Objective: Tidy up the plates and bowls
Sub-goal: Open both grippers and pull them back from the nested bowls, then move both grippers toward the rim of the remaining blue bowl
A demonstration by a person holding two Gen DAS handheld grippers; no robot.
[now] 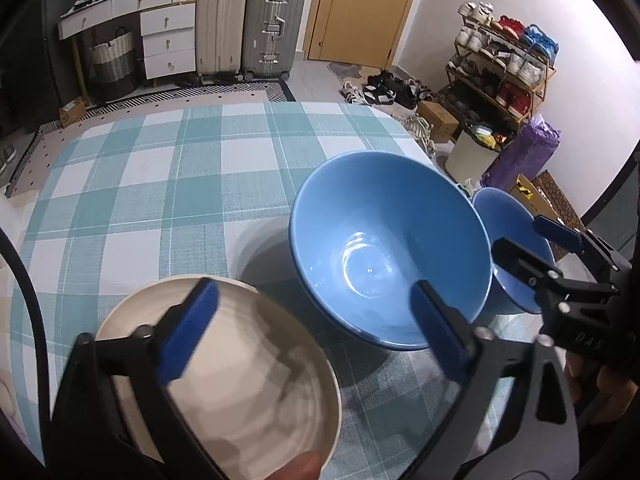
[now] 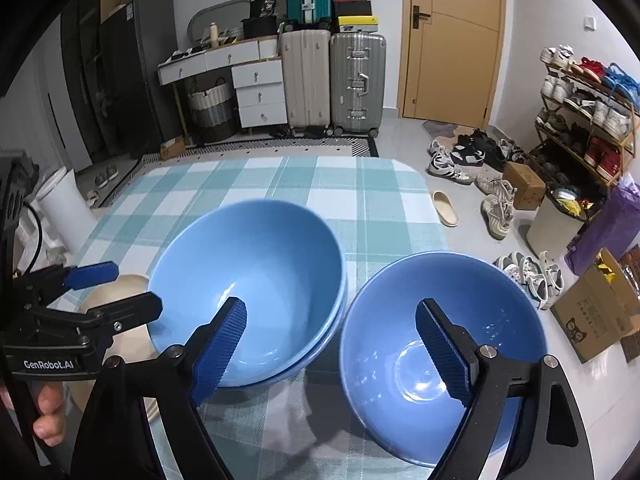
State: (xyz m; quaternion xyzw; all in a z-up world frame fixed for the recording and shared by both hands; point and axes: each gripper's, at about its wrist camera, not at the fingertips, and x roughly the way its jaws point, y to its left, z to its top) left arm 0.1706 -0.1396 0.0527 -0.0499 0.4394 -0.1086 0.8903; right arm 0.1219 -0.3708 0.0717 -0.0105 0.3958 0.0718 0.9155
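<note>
From my left wrist feed the cream plate (image 1: 248,392) is smeared with motion blur, and its near edge is cut off by the frame and hidden behind my left claw (image 1: 316,336). The small blue bowl (image 1: 504,216) is mostly masked by the large blue bowl (image 1: 384,240) and by my right claw (image 1: 532,240). On the right wrist feed the small bowl's near rim runs behind my claw's fingers (image 2: 444,352). The plate shows only a sliver there.

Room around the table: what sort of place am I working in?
Likely a home entry or storage room: suitcases by a door, a shoe rack, and shoes on the floor.
</note>
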